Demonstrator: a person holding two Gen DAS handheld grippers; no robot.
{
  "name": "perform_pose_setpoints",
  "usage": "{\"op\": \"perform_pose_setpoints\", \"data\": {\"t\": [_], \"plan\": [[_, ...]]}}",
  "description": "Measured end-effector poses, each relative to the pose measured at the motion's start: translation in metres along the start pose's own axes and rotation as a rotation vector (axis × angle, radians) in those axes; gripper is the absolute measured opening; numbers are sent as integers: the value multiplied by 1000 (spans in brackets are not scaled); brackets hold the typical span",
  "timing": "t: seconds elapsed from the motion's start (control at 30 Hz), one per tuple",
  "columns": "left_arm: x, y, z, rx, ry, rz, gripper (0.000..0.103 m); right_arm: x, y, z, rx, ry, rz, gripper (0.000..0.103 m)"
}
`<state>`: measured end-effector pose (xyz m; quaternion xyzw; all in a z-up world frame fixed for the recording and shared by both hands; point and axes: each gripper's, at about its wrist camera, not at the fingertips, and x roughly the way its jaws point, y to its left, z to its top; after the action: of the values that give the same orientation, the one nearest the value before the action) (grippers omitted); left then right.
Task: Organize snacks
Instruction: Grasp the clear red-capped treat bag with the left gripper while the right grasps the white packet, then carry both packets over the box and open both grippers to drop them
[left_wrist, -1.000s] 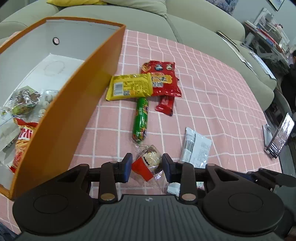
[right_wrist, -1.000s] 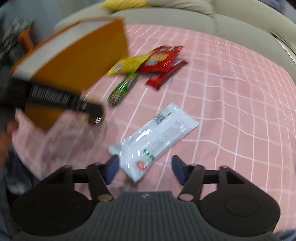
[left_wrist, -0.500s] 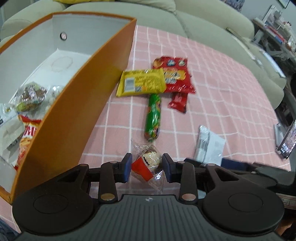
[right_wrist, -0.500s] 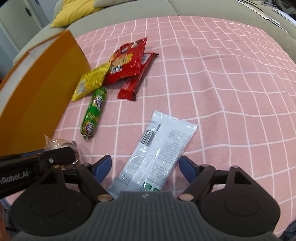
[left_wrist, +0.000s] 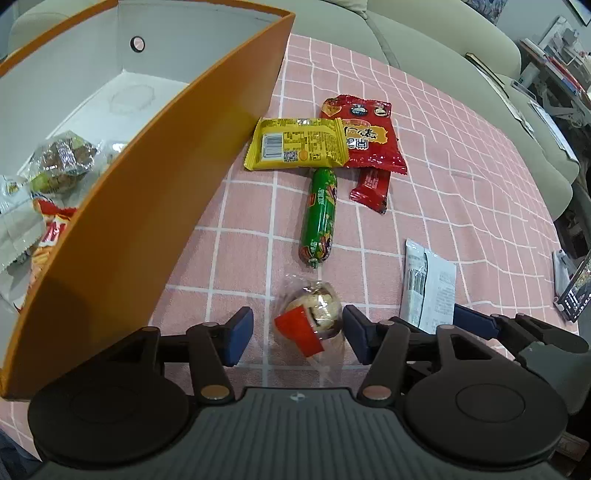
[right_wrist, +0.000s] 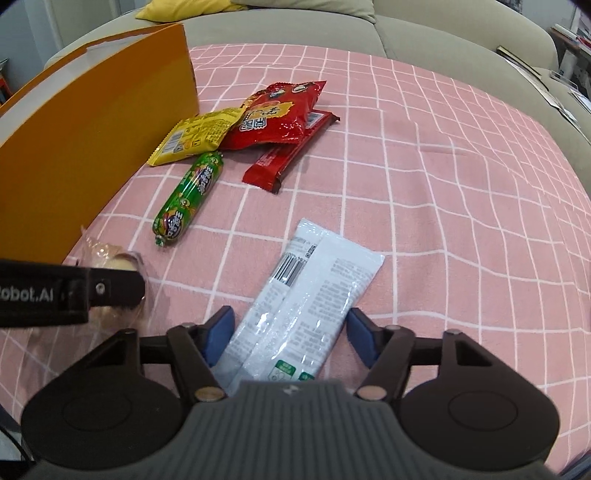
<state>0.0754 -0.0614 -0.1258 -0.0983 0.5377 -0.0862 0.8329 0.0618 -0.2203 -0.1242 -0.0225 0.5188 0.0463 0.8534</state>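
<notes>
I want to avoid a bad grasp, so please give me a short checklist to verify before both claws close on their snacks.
1. Left claw open around the clear-wrapped round snack: ok, a finger on each side.
2. Round snack centred in that gap: not ok, it sits nearer the right finger.
3. Right claw open around the white packet: ok.
4. Packet aligned with the fingers: not ok, it lies slanted.
5. Orange box has room inside: ok, bare floor shows at its far end.
6. Claws clear of each other: cannot tell, they are very close.
</notes>
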Motion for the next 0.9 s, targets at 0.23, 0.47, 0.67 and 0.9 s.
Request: {"op": "perform_pose_setpoints", "data": {"t": [0.23, 0.47, 0.67, 0.9], "plan": [[6, -3, 0, -10, 11, -60, 46, -5, -2, -4, -5, 1, 25, 54], [15, -12, 2, 23, 7, -50, 45, -9, -1, -10, -19, 10, 44, 53], [18, -16, 2, 41, -6, -33, 41, -10, -2, -11, -14, 13, 51, 53], [6, -16, 4, 48, -32, -20, 38, -19, -5, -10, 6, -5, 67, 52]]}}
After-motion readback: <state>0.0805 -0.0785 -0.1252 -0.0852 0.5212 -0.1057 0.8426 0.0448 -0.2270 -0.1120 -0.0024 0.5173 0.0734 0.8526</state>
